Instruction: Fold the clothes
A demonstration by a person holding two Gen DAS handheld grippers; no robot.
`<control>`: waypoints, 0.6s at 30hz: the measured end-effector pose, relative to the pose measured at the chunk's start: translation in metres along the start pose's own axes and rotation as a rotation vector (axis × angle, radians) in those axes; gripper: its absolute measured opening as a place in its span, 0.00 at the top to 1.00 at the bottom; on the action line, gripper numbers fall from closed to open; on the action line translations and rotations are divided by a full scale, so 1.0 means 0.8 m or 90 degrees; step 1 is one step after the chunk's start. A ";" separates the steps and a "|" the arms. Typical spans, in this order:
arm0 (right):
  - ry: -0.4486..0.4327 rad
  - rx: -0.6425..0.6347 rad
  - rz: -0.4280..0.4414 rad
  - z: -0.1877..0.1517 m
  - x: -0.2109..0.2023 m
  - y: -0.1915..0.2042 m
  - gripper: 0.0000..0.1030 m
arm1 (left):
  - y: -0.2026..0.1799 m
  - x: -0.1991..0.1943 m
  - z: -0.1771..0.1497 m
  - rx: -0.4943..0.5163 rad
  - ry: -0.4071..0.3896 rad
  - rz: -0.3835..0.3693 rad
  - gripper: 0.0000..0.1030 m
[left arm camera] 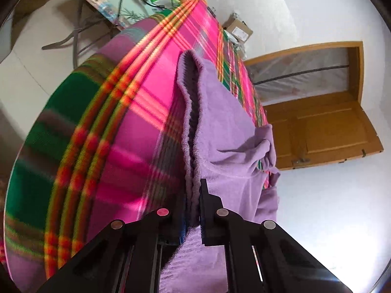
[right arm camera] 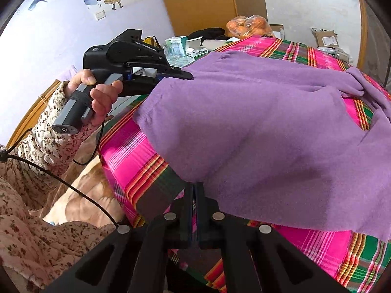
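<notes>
Clearly the purple sweater (right arm camera: 256, 122) is soft, light and floppy; it drapes over the plaid blanket (right arm camera: 127, 151) near its front edge. The left gripper (left arm camera: 193, 195) pinches a ribbed hem, best gripped at edges. The right gripper (right arm camera: 194, 190) is closed at the sweater's lower edge, seemingly catching fabric.

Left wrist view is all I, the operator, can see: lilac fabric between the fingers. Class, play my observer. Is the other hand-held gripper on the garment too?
Observer: Yes. The right hand-held gripper is shut on the purple sweater at its near hem.
Operator: Where is my gripper?
Observer: The left hand-held gripper pinches the sweater's far-left edge, lifted off the plaid blanket.
Operator: Who holds it?
Observer: A hand in a floral sleeve.
</notes>
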State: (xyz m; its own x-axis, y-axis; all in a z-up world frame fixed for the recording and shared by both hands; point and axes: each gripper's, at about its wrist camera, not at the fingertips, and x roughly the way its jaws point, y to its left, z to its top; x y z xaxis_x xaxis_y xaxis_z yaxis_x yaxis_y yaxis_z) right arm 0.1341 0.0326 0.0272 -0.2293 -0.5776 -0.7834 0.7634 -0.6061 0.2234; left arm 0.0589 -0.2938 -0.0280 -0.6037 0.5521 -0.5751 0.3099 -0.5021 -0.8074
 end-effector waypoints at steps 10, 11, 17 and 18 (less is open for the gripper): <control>-0.008 0.001 0.033 0.001 0.000 -0.003 0.98 | 0.001 -0.008 -0.001 -0.005 -0.025 0.019 0.92; -0.006 0.000 0.036 0.000 0.001 -0.003 0.98 | 0.001 -0.011 -0.002 -0.007 -0.030 0.021 0.92; 0.015 0.010 0.040 -0.007 0.011 -0.012 0.98 | 0.010 -0.004 -0.006 -0.019 -0.020 0.037 0.92; 0.014 0.014 0.042 -0.006 0.009 -0.014 0.98 | 0.012 -0.003 -0.006 -0.023 -0.019 0.036 0.92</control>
State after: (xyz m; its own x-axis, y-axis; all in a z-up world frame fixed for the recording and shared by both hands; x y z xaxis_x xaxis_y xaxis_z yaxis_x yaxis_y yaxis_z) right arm 0.1272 0.0378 0.0161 -0.1647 -0.6049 -0.7790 0.7632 -0.5785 0.2879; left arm 0.0671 -0.2964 -0.0349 -0.6060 0.5026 -0.6165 0.3709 -0.5071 -0.7780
